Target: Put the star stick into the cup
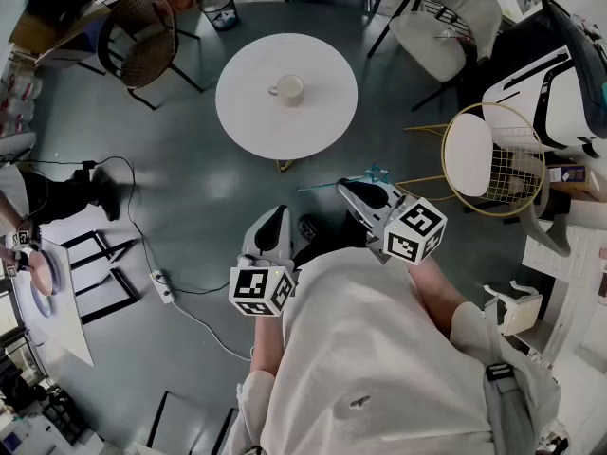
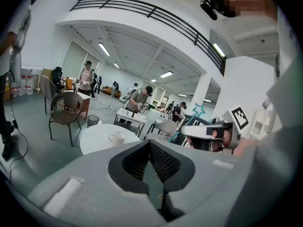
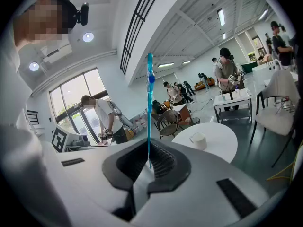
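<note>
The person is standing well apart from the round white tabletop (image 1: 254, 112), and the white cup (image 1: 287, 89) is sitting upright near its middle, handle pointing to the left in the head view. From up there the right gripper (image 1: 349, 187) is reaching forward with the star stick (image 1: 377, 173) lying almost level across its tip, star to the right and thin shaft trailing left. The right gripper view is showing what the head view cannot: the ribbed fingers (image 3: 163, 157) are pinching the very bottom of the shaft, and the stick is rising straight up, seen edge-on as a slim translucent teal-blue line. The left gripper view is catching it from the side instead, where the little outlined teal star is showing plainly above the right gripper's white body. The left gripper (image 1: 276, 212) is being held lower and closer to the person's body; its own fingers (image 2: 163, 162) are pressing together at the tips with nothing between them. The cup is appearing small and far off in both gripper views
</note>
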{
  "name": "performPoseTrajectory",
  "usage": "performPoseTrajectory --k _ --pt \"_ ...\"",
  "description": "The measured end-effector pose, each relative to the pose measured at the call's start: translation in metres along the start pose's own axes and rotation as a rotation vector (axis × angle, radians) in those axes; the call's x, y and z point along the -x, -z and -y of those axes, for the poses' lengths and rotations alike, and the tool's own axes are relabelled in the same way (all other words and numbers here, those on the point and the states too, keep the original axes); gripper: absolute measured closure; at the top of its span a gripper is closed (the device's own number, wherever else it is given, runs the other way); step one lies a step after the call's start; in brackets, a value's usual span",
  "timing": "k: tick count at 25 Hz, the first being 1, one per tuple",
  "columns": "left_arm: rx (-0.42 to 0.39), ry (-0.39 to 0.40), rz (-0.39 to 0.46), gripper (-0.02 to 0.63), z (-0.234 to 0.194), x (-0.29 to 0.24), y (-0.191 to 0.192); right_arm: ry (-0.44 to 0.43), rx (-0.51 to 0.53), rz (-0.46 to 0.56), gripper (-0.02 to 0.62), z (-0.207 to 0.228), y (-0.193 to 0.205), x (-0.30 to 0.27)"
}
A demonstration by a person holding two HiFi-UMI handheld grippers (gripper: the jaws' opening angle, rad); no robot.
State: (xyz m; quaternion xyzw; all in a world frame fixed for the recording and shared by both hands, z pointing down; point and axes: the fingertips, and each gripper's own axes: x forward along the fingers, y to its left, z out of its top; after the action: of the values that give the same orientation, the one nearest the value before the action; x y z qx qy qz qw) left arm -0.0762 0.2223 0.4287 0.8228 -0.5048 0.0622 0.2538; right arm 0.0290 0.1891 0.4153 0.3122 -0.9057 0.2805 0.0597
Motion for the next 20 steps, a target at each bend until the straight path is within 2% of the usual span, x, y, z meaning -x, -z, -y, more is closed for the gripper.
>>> performPoseTrajectory --k 11,20 --pt "-0.012 -0.001 0.014 0.595 -0.007 0.006 -0.003 -0.006 0.026 -0.010 0.575 -0.010 0.004 -0.007" --pt "-0.004 -0.010 0.010 0.595 -0.014 0.013 0.000 0.020 0.024 -0.018 0.575 -0.007 0.005 -0.013"
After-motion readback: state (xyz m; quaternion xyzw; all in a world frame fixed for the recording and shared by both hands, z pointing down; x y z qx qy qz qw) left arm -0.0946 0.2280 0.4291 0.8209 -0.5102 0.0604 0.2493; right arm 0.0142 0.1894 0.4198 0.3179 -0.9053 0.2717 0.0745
